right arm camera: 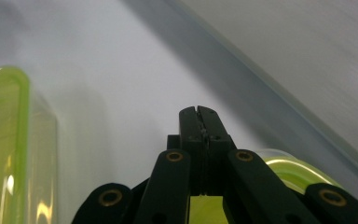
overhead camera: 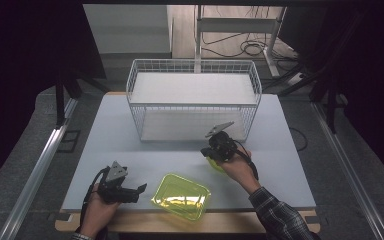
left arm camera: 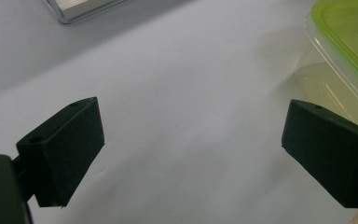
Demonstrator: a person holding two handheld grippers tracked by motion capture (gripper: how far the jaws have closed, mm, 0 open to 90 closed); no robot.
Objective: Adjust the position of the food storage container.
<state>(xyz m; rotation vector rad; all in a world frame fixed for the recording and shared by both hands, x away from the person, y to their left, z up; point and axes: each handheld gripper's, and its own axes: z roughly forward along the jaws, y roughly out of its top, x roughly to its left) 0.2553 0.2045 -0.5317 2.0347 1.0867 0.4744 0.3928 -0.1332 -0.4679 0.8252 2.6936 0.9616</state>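
A translucent yellow-green container (overhead camera: 181, 196) lies near the table's front edge. My left gripper (overhead camera: 139, 191) rests just left of it, pointing at it, jaws wide open with nothing between them. In the left gripper view (left arm camera: 193, 121) the container's lime rim (left arm camera: 349, 42) sits at the upper right, beyond the right jaw. My right gripper (overhead camera: 207, 153) hovers in front of the wire basket, jaws shut together (right arm camera: 199, 116). A second yellow-green piece (overhead camera: 214, 164) lies under it, partly hidden by the hand; its rim (right arm camera: 289, 169) shows beside the jaws. I see nothing between the tips.
A white wire basket (overhead camera: 194, 67) with a white floor stands at the back middle of the pale table (overhead camera: 110, 130). Dark curtains flank both sides. A desk frame and cables lie on the floor beyond the basket.
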